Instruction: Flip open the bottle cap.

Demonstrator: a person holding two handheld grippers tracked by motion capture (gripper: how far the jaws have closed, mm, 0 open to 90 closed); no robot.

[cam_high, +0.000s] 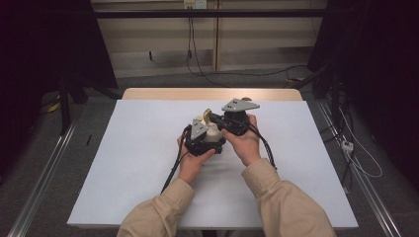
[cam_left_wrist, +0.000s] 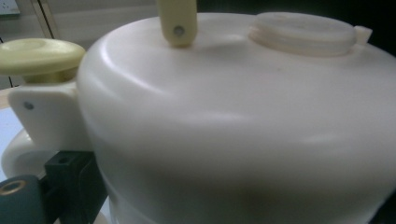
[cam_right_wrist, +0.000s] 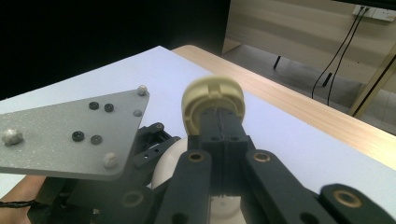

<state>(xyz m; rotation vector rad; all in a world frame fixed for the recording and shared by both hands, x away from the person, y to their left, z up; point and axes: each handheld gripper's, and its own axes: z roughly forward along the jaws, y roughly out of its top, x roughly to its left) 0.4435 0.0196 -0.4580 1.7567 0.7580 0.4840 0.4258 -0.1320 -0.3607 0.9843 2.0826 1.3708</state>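
White rounded container (cam_high: 212,132), pale-yellow fittings on top, sits near the middle of the white-covered table (cam_high: 133,163), slightly toward its far edge, between both hands. Left gripper (cam_high: 200,138) pressed close against the container's side, white body close up in the left gripper view with a yellow knob (cam_left_wrist: 39,56) and a round cap (cam_left_wrist: 303,33); cannot tell how its jaws stand. Right gripper (cam_right_wrist: 218,126) jaws closed together, pinching a round pale-yellow lid (cam_right_wrist: 213,100) by its back, held above the container.

No readable text, labels, brands, numbers or signs on anything in view
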